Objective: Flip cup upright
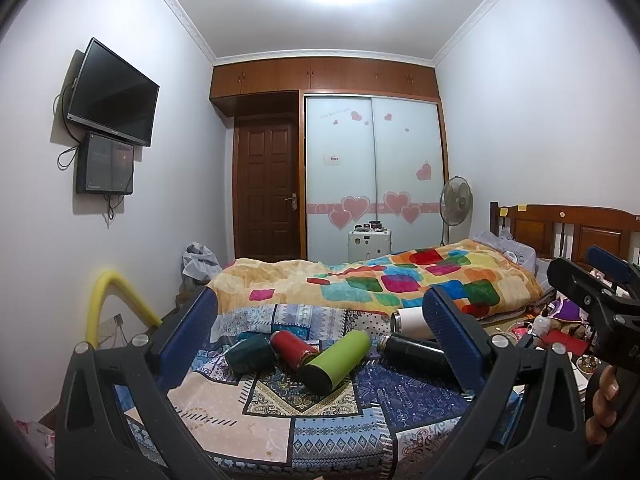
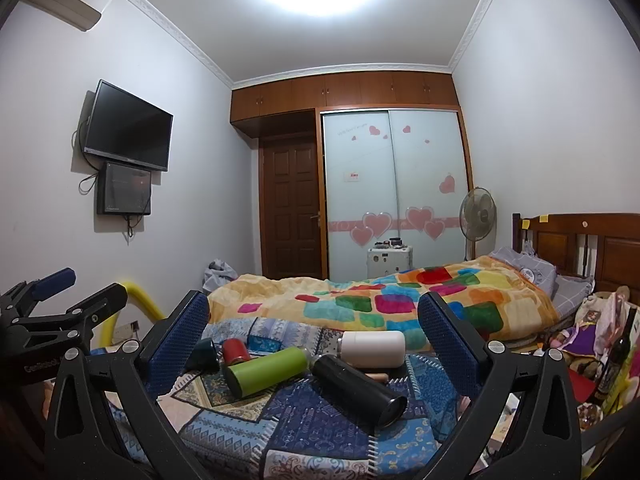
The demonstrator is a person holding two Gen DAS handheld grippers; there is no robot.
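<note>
Both the left gripper point(image 1: 320, 320) and the right gripper point(image 2: 314, 330) stand wide apart and hold nothing. Ahead, at 12 o'clock, five cups lie on their sides on the bed point(image 2: 312, 412): black cup point(image 2: 356, 392), green cup point(image 2: 266, 370), then red, teal and white. They touch; lifting one may roll its neighbours, and the soft quilt may tip it again. The teal cup is partly hidden behind a finger.

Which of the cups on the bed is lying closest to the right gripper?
The black cup, lying nearest the right gripper; the green, red, teal and white ones lie farther back.
</note>
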